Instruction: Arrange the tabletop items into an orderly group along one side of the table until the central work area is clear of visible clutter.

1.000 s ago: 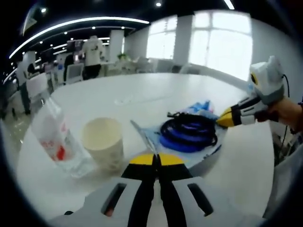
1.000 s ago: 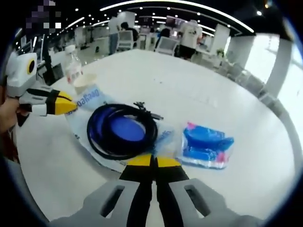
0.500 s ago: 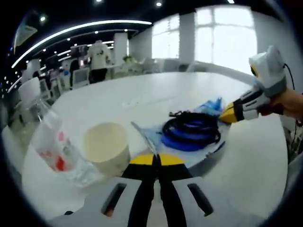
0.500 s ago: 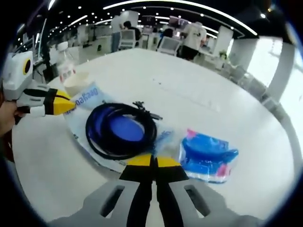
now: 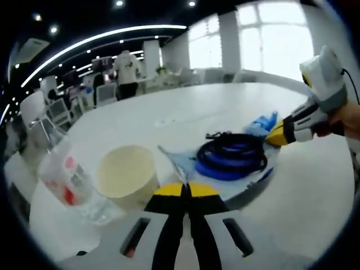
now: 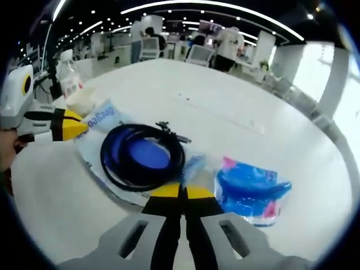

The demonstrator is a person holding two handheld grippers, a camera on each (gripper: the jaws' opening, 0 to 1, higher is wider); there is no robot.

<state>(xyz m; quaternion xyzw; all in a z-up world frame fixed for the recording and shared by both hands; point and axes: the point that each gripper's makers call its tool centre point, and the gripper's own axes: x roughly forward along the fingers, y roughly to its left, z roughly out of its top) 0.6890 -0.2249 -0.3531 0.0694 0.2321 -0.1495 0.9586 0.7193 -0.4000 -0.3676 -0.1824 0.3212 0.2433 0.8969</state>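
A clear plastic bag (image 6: 104, 121) with blue print lies flat on the white table (image 6: 225, 107), with a black and blue cable coil (image 6: 143, 154) on it. My right gripper (image 6: 181, 192) is shut on the bag's near edge. My left gripper (image 6: 79, 126) pinches the opposite edge. In the left gripper view that same left gripper (image 5: 185, 189) is shut on a bag corner, with the coil (image 5: 230, 157) beyond and the right gripper (image 5: 277, 135) at the far edge. A blue packet (image 6: 250, 188) lies right of the coil. A paper cup (image 5: 126, 177) and a plastic bottle (image 5: 67, 180) stand beside the bag.
The cup (image 6: 81, 101) and bottle (image 6: 66, 73) stand near the table's rim behind the left gripper. A wide stretch of bare tabletop runs beyond the coil. Chairs, desks and standing people (image 6: 229, 42) fill the far room.
Both grippers stay shut on the bag. The bag with the coil has slid a little toward the cup and bottle, and the cup looms closer in the left gripper view.
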